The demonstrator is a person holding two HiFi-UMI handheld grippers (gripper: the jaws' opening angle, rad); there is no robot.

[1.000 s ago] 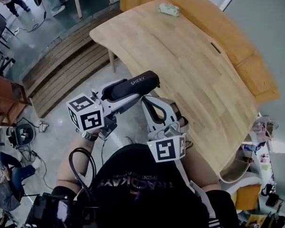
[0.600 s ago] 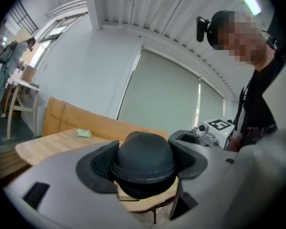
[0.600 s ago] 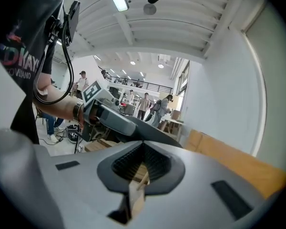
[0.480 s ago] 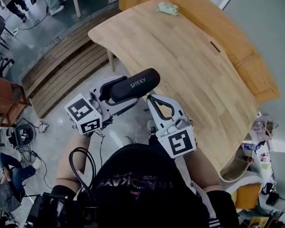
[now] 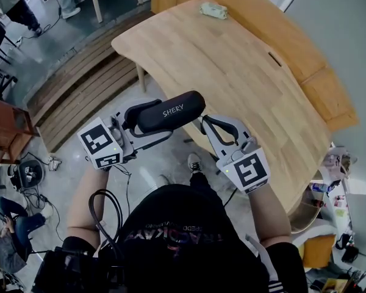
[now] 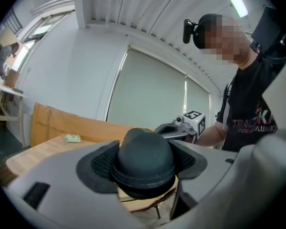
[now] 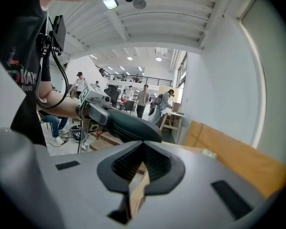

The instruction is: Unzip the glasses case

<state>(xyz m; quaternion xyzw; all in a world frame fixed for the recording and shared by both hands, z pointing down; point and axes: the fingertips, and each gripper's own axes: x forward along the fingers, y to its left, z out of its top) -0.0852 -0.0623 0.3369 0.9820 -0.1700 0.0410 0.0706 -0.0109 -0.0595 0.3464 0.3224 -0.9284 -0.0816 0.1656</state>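
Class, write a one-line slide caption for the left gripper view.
Left tool clamps the end of a dark glasses case; wooden table behind.

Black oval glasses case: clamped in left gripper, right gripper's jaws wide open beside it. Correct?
No. The right gripper is shut and empty, not wide open; the right gripper view shows it. The black oval glasses case is clamped in the left gripper.

"SHERY" in white on the black case; shirt print starts "TRACK", the rest isn't legible.
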